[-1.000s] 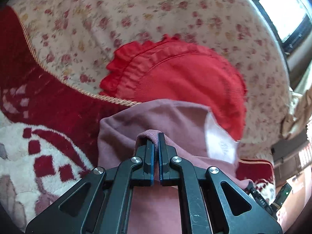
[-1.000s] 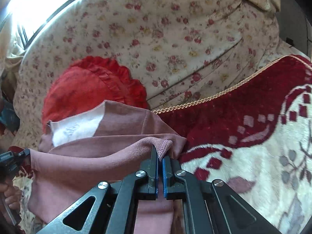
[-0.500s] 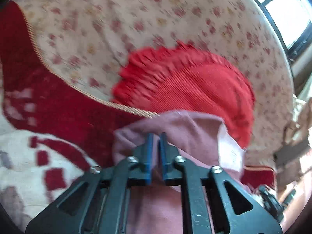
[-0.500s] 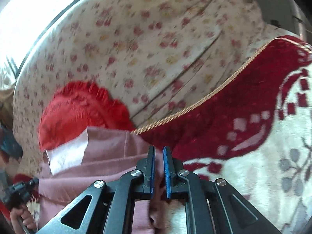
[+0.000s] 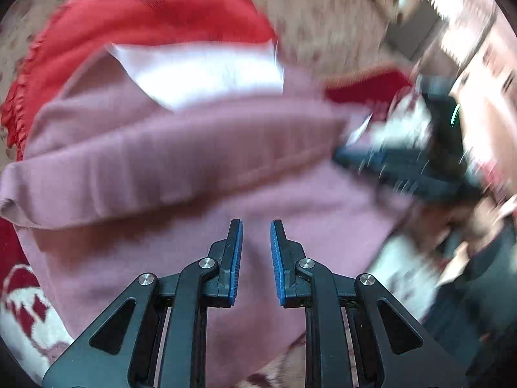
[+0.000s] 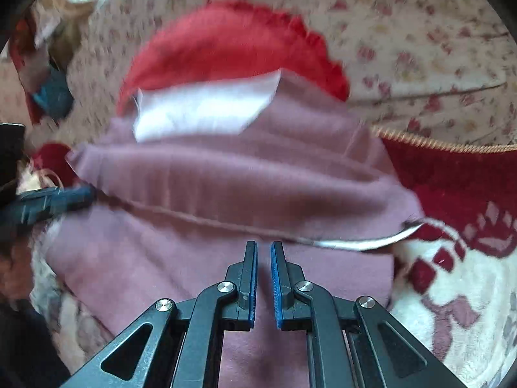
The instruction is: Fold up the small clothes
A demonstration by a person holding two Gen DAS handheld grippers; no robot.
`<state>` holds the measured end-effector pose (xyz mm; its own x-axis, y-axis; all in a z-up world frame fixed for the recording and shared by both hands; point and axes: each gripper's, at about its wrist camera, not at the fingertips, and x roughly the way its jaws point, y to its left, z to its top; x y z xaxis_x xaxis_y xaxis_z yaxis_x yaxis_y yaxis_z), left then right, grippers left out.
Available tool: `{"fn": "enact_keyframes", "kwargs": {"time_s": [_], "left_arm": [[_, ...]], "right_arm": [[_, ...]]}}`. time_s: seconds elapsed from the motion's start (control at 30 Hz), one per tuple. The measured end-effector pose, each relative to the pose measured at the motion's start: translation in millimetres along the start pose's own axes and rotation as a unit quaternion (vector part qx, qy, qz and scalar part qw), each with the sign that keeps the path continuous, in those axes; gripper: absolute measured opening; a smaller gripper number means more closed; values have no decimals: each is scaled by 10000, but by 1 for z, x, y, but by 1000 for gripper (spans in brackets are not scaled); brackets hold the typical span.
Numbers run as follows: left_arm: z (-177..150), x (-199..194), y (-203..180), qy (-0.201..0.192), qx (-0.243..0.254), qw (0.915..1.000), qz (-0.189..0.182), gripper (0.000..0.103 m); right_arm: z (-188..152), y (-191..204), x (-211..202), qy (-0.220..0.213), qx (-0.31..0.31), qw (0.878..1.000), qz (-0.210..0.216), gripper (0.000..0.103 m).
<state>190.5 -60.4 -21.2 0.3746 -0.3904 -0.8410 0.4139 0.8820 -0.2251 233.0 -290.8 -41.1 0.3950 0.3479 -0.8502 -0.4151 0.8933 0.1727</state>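
A mauve-pink garment (image 5: pixel 194 168) lies on the blanket, its near part folded over into a thick band across the middle (image 6: pixel 226 187). A white patch (image 5: pixel 206 74) (image 6: pixel 203 106) shows at its far edge. My left gripper (image 5: pixel 256 226) hovers over the near part of the garment, jaws apart with nothing between them. My right gripper (image 6: pixel 264 245) stands over the same cloth with a narrow gap and no fabric pinched. Each gripper shows blurred in the other's view: the right one (image 5: pixel 387 161), the left one (image 6: pixel 48 200).
A red ruffled cushion (image 6: pixel 226 38) (image 5: pixel 145 16) leans on the floral sofa back (image 6: pixel 420 32) right behind the garment. The red-and-cream patterned blanket (image 6: pixel 452 194) with a gold cord edge covers the seat. A pale strip (image 6: pixel 365 244) sticks out at the garment's right side.
Both grippers let go of the pink edge they pinched, and their jaws parted. Both swung inward over the garment, which now lies folded over itself. The views are blurred by motion.
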Motion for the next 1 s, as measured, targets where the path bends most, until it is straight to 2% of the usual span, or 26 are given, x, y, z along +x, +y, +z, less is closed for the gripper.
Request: {"fn": "enact_keyframes", "kwargs": {"time_s": [0.07, 0.1, 0.13, 0.23, 0.3, 0.37, 0.4, 0.47, 0.53, 0.57, 0.63, 0.67, 0.7, 0.73, 0.77, 0.8, 0.87, 0.9, 0.93, 0.97, 1.0], "left_arm": [[5, 12, 9, 111, -169, 9987, 471, 15], [8, 12, 15, 59, -324, 9982, 493, 15], [13, 10, 22, -55, -515, 9975, 489, 15], [28, -5, 41, -710, -992, 9900, 702, 15], [34, -24, 51, -1411, -1233, 9782, 891, 15], [33, -44, 56, -2099, -1238, 9584, 1489, 15], [34, -49, 64, -2236, -1294, 9524, 1619, 15], [30, -55, 82, -2325, -1664, 9472, 1453, 15], [27, -53, 98, -2271, -2126, 9436, 1136, 15], [19, -54, 99, -2247, -2200, 9441, 987, 15], [17, -51, 96, -2074, -2205, 9515, 549, 15], [17, -46, 90, -1870, -2089, 9595, 278, 15], [19, -37, 80, -1588, -1883, 9690, -182, 15], [20, -31, 75, -1366, -1735, 9746, -382, 15], [23, -17, 63, -969, -1480, 9836, -355, 15], [25, -4, 54, -693, -1258, 9896, -65, 15], [29, 16, 43, -346, -933, 9939, 477, 15], [33, 20, 41, -385, -876, 9934, 639, 15], [38, 17, 42, -568, -929, 9920, 640, 15], [43, 3, 46, -1061, -1108, 9862, 629, 15], [45, -10, 50, -1459, -1226, 9797, 622, 15]], "right_arm": [[2, -1, 5, -23, 16, 10000, 3, 7], [4, -1, 6, -34, 75, 10000, 7, 7], [6, -3, 8, -53, 150, 9999, 12, 7], [17, -7, 9, -299, 390, 9988, 2, 7], [30, -11, 0, -837, 543, 9948, -184, 7], [40, -16, -16, -1503, 697, 9859, -219, 7], [40, -17, -23, -1748, 702, 9819, -175, 7], [42, -21, -35, -2056, 752, 9756, -190, 7], [42, -22, -38, -2056, 780, 9752, -239, 7], [40, -24, -40, -1979, 806, 9766, -250, 7], [33, -26, -40, -1646, 821, 9829, 65, 7], [33, -23, -35, -1459, 748, 9862, 232, 7], [29, -17, -28, -1092, 590, 9914, 417, 7], [25, -11, -23, -818, 448, 9943, 516, 7], [22, -4, -16, -589, 285, 9967, 479, 7], [20, 3, -8, -374, 119, 9986, 350, 7], [19, 13, 14, 17, -116, 9999, -15, 7], [22, 14, 19, -55, -73, 9999, -71, 7], [28, 13, 19, -216, 39, 9997, -65, 7], [35, 11, 14, -488, 159, 9986, -84, 7], [44, 8, -2, -1108, 286, 9934, -59, 7]]}}
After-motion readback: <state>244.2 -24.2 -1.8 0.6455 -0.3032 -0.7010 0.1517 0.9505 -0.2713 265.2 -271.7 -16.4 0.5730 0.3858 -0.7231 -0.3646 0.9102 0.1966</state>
